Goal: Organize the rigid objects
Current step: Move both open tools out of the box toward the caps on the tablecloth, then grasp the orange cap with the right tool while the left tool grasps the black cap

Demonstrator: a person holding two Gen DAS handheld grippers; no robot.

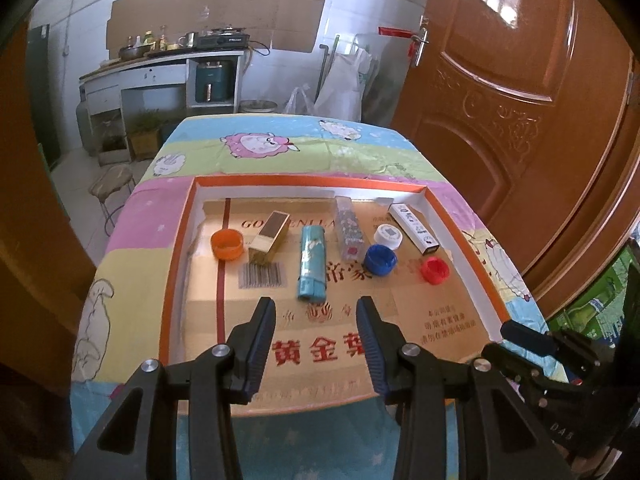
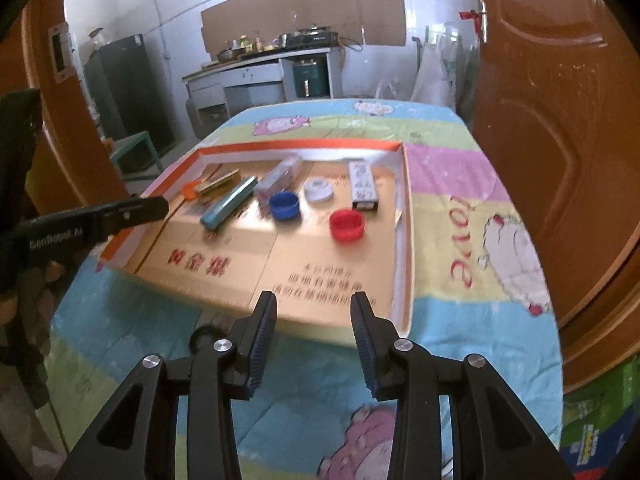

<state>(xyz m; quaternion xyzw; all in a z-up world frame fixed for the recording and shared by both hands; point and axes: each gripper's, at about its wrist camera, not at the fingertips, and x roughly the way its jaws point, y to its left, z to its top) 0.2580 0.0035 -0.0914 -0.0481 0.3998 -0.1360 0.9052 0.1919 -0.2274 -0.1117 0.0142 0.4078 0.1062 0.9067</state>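
Both tongs, left (image 1: 316, 306) and right (image 2: 313, 300), spread, level above tray (image 1: 486, 276) near edge.

The left gripper (image 1: 316, 306) has its jaws spread wide apart, gripping nothing, its ribbed blue pads (image 1: 262, 342) facing each other. The right gripper (image 2: 313, 302) is likewise spread wide and holds nothing. In the left wrist view the right gripper shows low at the right edge, beside the left one
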